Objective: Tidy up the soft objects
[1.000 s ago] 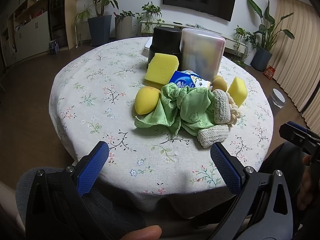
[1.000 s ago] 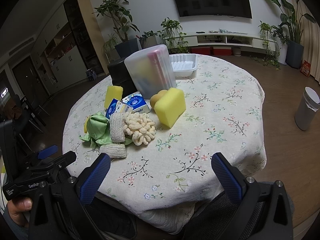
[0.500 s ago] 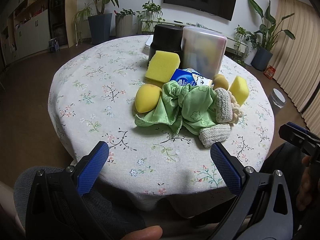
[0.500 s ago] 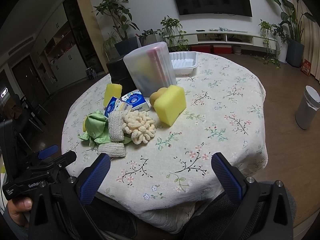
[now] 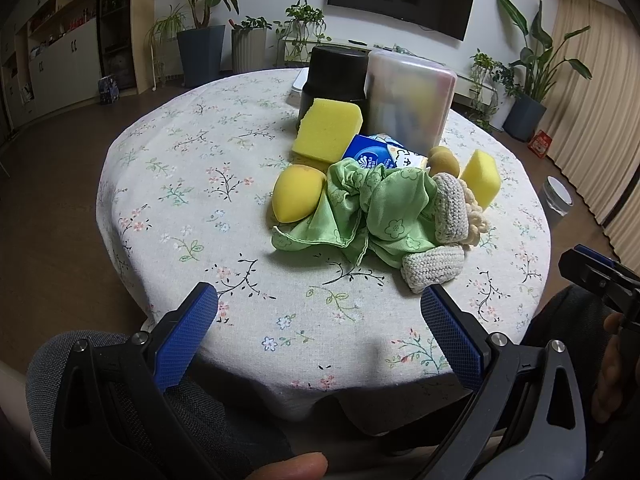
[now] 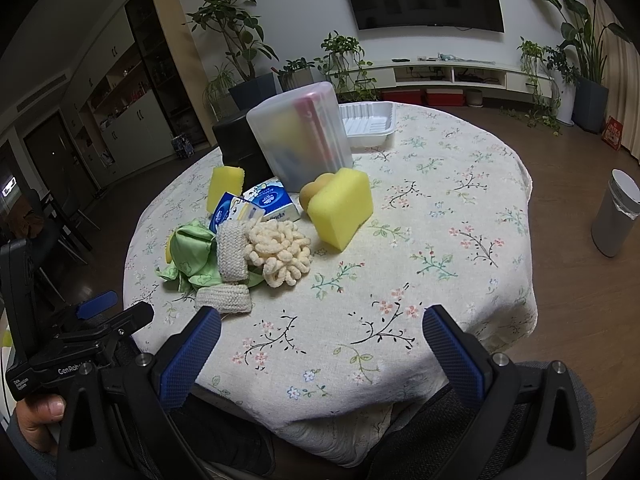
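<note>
Both jaws spread, empty; knitted roll (image 5: pixel 433 267) lies crosswise, perhaps touching green cloth (image 5: pixel 384 212).

yellow sponge blocks (image 6: pixel 341 206): 2
knitted pads (image 6: pixel 231 252): 2
tissue packs (image 6: pixel 273 202): 2
green cloth (image 5: pixel 376 208): 1
egg-shaped yellow sponge (image 5: pixel 296 197): 1
clear bin (image 6: pixel 302 136): 1

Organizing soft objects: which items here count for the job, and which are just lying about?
Job: green cloth, knitted pads, yellow sponges, egg-shaped sponge, fluffy chenille pad, translucent bin.

Lying about: tissue packs, white tray, black container.
</note>
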{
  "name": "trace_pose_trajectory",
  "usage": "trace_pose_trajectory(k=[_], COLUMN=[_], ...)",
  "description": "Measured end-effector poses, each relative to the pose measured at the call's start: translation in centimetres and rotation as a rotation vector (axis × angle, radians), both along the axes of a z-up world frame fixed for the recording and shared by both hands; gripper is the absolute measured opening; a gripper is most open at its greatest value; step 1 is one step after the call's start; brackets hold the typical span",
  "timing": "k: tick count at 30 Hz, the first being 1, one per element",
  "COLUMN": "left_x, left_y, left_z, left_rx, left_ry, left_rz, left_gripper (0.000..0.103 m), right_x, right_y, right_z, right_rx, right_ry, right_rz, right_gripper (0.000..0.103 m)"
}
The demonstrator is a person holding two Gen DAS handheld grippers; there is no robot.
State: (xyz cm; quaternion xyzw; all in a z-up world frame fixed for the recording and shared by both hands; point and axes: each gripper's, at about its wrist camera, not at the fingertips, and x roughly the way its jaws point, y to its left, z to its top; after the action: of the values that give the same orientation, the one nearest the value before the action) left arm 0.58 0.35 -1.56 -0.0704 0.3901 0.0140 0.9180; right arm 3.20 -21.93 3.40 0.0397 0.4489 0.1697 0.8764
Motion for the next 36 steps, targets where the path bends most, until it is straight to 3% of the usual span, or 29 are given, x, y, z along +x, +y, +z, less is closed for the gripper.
trace_pose_trajectory(k=[6, 13, 17, 20, 23, 27, 33, 36], left_x=[0.5, 2.5, 3.7, 4.5, 5.0, 5.9, 7.6, 7.6], left_y=[0.6, 2.8, 2.5, 0.8, -0.3, -0.3, -1.0, -1.5], left_z=[-0.1, 1.3, 0.8, 0.1, 0.2, 0.5, -0.4, -0.1], left_rx=[0.009, -0.061, -0.123, -0.091, -0.042, -0.058, -0.044, 0.001], left_ry=[0.011, -0.003, 0.025, 0.052, 0.025, -0.043, -0.014, -0.035], left_rz=[-0.022, -0.066, -0.108, -0.140, -0.141, -0.133, -0.187, -0.201], left_gripper=[0.103, 0.103, 0.103, 0.103, 0.103, 0.102, 0.099, 0.099], right_x=[-0.1, 1.4, 4.3, 6.9, 8.8, 10.2, 11.5, 11.8], right_y=[0.7, 3.2, 2.8, 2.5, 2.6, 3.3, 3.0, 3.0], right_z=[-0.5, -0.7, -0.4, -0.4, -0.9, -1.6, -3.6, -4.0], right_rx=[0.008, -0.052, -0.008, 0.003, 0.007, -0.011, 0.000, 0.008], right_ry=[0.011, 0.044, 0.086, 0.115, 0.151, 0.157, 0.207, 0.208], right_rz=[0.019, 0.080, 0.055, 0.005, -0.016, -0.011, -0.010, -0.003], right_gripper=[0.103, 0.103, 0.103, 0.103, 0.103, 0.102, 0.094, 0.093])
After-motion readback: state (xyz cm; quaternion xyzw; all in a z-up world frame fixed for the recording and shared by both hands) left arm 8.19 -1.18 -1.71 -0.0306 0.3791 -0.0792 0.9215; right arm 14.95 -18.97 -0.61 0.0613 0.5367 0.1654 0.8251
